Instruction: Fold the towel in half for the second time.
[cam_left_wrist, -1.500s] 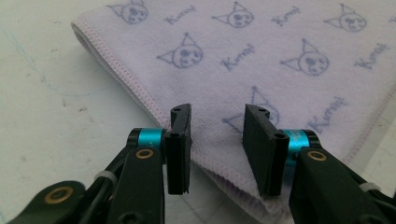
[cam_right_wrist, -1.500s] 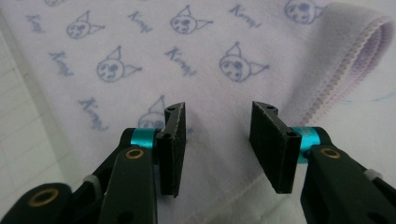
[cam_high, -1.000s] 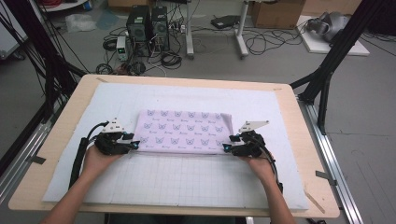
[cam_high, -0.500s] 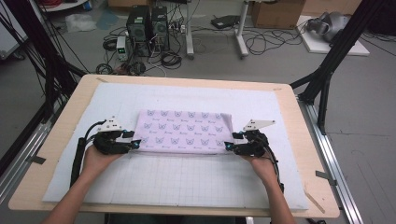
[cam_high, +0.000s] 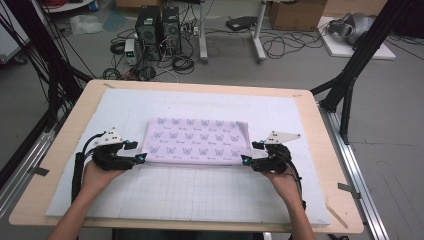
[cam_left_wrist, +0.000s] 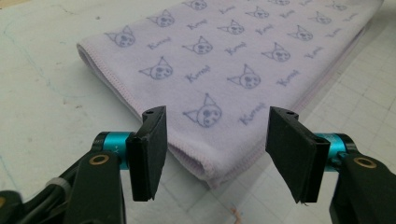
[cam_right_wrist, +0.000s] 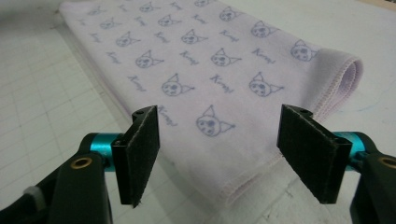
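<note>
A folded lilac towel printed with cat faces lies flat on the white grid mat. My left gripper sits at the towel's near left corner, jaws open, with the folded corner just ahead between them. My right gripper sits at the near right corner, also open, and the towel lies between and beyond its pads. Neither gripper holds anything. The towel stretches away in the left gripper view.
The mat covers a wooden table. Black frame legs stand at both far corners. Computer towers, cables and a cardboard box sit on the floor beyond the table.
Both grippers have drawn slightly away from the towel's near corners toward the person. The towel lies as before.
</note>
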